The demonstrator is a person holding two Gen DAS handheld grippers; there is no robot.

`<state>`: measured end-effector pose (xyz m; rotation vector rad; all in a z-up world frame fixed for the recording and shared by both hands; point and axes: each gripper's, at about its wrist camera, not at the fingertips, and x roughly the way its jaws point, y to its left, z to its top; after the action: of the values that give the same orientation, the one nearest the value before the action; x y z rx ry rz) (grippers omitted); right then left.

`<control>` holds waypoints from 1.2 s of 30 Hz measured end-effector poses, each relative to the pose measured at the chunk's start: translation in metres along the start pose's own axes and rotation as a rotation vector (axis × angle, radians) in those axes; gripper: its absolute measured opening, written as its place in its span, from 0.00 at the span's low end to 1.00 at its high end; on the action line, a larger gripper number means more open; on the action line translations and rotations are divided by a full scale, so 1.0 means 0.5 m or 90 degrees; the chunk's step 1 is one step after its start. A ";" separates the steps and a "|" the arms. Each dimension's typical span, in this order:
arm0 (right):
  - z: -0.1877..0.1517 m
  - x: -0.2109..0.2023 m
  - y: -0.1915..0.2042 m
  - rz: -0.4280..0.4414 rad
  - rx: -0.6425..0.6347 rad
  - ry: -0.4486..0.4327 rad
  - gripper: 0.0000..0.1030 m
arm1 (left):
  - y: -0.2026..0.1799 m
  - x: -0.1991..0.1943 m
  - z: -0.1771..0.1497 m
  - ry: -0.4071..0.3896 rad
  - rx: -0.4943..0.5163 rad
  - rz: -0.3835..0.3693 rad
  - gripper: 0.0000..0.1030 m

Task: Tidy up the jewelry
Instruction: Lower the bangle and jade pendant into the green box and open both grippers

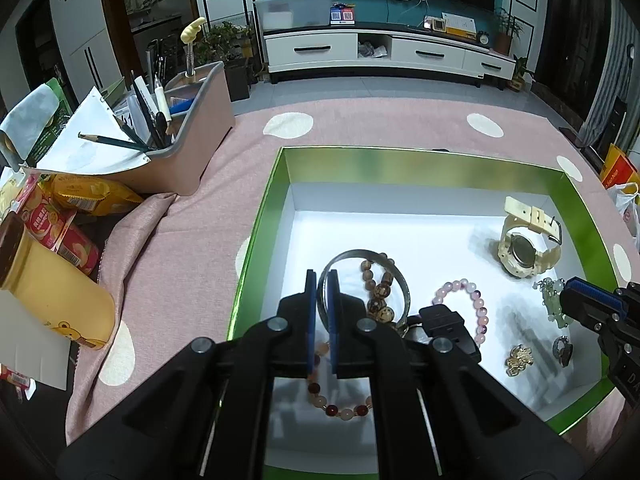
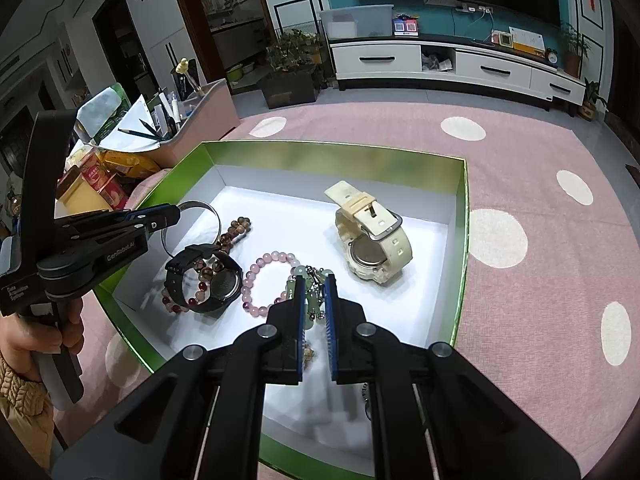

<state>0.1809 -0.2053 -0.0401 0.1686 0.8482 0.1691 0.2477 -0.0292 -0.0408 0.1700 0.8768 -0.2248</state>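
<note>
A green box (image 1: 280,168) with a white floor holds the jewelry. My left gripper (image 1: 322,276) is shut on the rim of a silver bangle (image 1: 360,257), also in the right wrist view (image 2: 200,205). Beside it lie a brown bead bracelet (image 1: 376,292), a black watch (image 2: 216,280), a red-and-peach bead bracelet (image 1: 340,410) and a pink bead bracelet (image 2: 260,276). My right gripper (image 2: 314,280) is closed around a pale green jade bracelet (image 2: 310,300). A cream watch (image 2: 372,232) lies at the far right. A gold charm (image 1: 518,358) and a small ring (image 1: 562,350) lie at the near right.
The box stands on a pink cloth with white dots (image 2: 520,200). At the left are a pen holder (image 1: 188,136), snack packets (image 1: 88,194), a red pack (image 1: 52,224) and a yellow bottle (image 1: 52,292). A TV cabinet (image 1: 380,52) is far behind.
</note>
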 end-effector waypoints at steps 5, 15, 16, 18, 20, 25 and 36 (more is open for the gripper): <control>0.002 0.004 0.001 -0.001 0.001 0.005 0.08 | 0.003 0.004 0.000 0.004 0.000 0.002 0.04; 0.005 0.006 0.002 -0.003 0.003 0.012 0.08 | 0.002 0.005 -0.002 0.007 0.007 0.007 0.05; 0.004 0.006 0.002 -0.002 0.003 0.013 0.08 | 0.002 0.006 -0.002 0.007 0.008 0.008 0.05; 0.004 0.008 0.004 -0.002 0.001 0.017 0.08 | 0.003 0.006 -0.002 0.008 0.007 0.010 0.05; 0.004 0.011 0.006 -0.005 -0.001 0.021 0.08 | 0.004 0.007 -0.002 0.010 0.008 0.011 0.05; 0.004 0.012 0.006 -0.004 -0.001 0.024 0.09 | 0.004 0.007 -0.002 0.011 0.008 0.012 0.06; 0.008 -0.017 0.006 0.001 0.004 0.009 0.11 | 0.008 -0.016 0.005 -0.003 0.008 0.012 0.19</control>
<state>0.1780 -0.2046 -0.0306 0.1739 0.8623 0.1694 0.2459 -0.0250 -0.0328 0.1897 0.8690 -0.2126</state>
